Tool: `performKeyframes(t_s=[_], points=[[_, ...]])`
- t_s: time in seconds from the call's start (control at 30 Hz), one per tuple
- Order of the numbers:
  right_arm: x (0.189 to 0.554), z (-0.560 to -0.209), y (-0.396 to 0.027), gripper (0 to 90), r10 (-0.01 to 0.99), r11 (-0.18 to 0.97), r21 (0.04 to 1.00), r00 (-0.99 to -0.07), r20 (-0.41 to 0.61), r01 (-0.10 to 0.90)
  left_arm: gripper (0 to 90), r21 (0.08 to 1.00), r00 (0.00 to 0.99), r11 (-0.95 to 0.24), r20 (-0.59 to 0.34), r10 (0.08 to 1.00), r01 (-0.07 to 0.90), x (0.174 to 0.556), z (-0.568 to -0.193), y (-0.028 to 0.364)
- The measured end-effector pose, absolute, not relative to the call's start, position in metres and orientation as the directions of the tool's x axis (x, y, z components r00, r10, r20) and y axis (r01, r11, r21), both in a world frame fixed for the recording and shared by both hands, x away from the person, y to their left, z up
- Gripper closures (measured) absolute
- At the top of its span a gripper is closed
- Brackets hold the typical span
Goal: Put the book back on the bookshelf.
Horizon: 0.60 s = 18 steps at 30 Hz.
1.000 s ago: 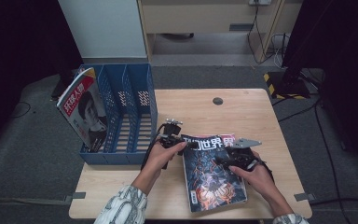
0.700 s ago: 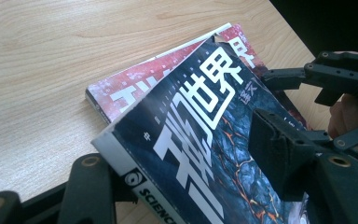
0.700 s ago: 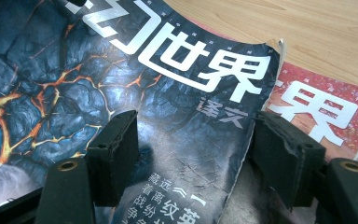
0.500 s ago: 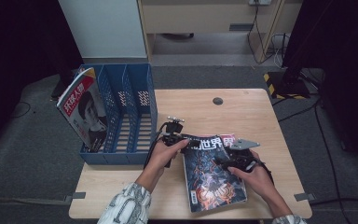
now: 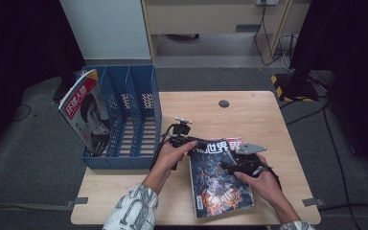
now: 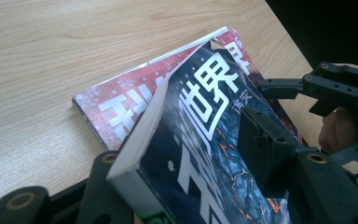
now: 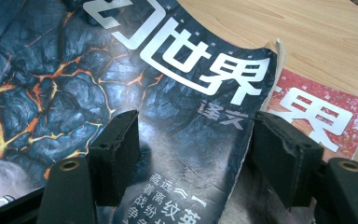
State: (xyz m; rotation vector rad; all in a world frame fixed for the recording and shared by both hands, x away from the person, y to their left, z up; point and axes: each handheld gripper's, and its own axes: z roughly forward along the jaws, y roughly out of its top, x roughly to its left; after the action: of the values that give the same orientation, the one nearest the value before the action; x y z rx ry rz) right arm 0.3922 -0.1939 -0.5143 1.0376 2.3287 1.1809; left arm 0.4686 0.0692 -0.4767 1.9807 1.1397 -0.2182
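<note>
The desk [image 5: 268, 115] carries a blue file rack [image 5: 129, 115] and two stacked magazines. My left gripper [image 6: 205, 186], jaws just closing, clamps the dark magazine [image 5: 218, 179] by its lifted corner; my right gripper [image 7: 193, 158] rests released on its cover.

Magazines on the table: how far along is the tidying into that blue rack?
One magazine already stands in the leftmost slot of the blue file rack. In hand: the jaws of the left gripper have just been closing around the lifted corner of the dark lava-cover magazine, the right gripper resting on its cover. Left: racking it and the red magazine beneath.
</note>
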Motion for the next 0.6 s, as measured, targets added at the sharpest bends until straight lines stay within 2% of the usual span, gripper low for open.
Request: performKeyframes(t_s=[0.13,0.47,0.6], points=[[0.392,-0.515,-0.194,32.8,0.733,0.390,0.799,-0.680,0.033,0.458,59.6,0.555,0.571,-0.265,-0.502,0.650,0.789,0.469,-0.478,0.067],[0.392,-0.515,-0.195,29.0,0.731,0.384,0.802,-0.681,0.037,0.457,73.3,0.512,0.533,-0.242,-0.558,0.636,0.824,0.471,-0.472,0.071],[0.391,-0.513,-0.196,25.3,0.727,0.383,0.802,-0.685,0.045,0.459,75.0,0.532,0.547,-0.241,-0.548,0.632,0.812,0.468,-0.465,0.071]])
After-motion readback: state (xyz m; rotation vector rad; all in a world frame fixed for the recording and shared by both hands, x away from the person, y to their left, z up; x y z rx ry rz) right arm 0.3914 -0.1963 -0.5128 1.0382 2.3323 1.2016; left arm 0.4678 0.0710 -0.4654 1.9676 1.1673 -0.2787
